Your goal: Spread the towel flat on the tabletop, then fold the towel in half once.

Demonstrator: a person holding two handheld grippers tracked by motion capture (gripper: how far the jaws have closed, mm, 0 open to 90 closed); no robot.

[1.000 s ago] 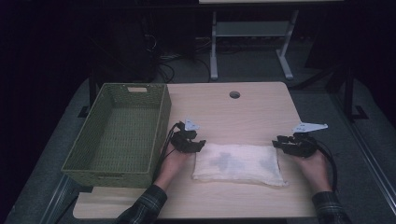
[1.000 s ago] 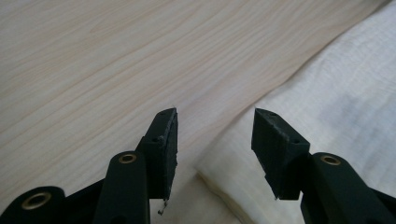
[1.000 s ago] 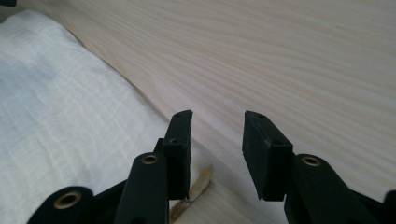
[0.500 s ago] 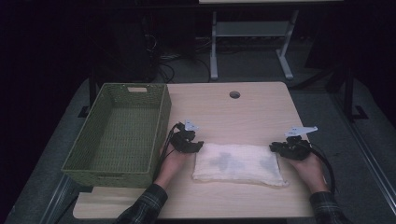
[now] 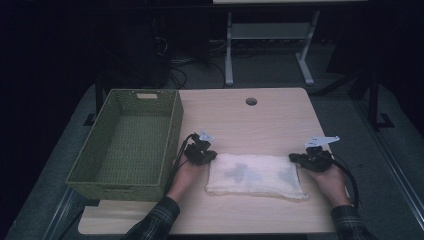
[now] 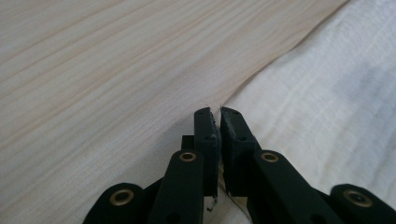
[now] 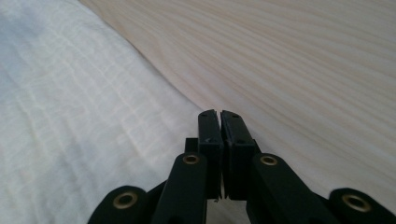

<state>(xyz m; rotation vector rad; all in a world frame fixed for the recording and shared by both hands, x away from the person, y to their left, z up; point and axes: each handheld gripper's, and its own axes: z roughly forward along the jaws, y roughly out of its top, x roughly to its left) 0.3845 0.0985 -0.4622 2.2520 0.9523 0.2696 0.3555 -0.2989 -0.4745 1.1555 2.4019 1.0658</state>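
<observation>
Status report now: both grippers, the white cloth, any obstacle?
Left gripper and right gripper just closed, each pinching a far corner of the white cloth. Cloth flat on table. Green basket beside, not in the way.

- The cloth (image 5: 256, 175) is white with faint grey patches.
- The basket (image 5: 172, 131) is green with a woven pattern.
- The table (image 5: 270, 120) is pale wood with thin grain lines.
- The grippers (image 6: 215, 122) (image 7: 218, 121) are black with small gold rivets.
- The sleeves (image 5: 155, 222) are dark plaid.

The cloth's (image 6: 327, 102) far side runs off the left tool view's edge; whether cloth sits between either tool's jaws stays unclear.
</observation>
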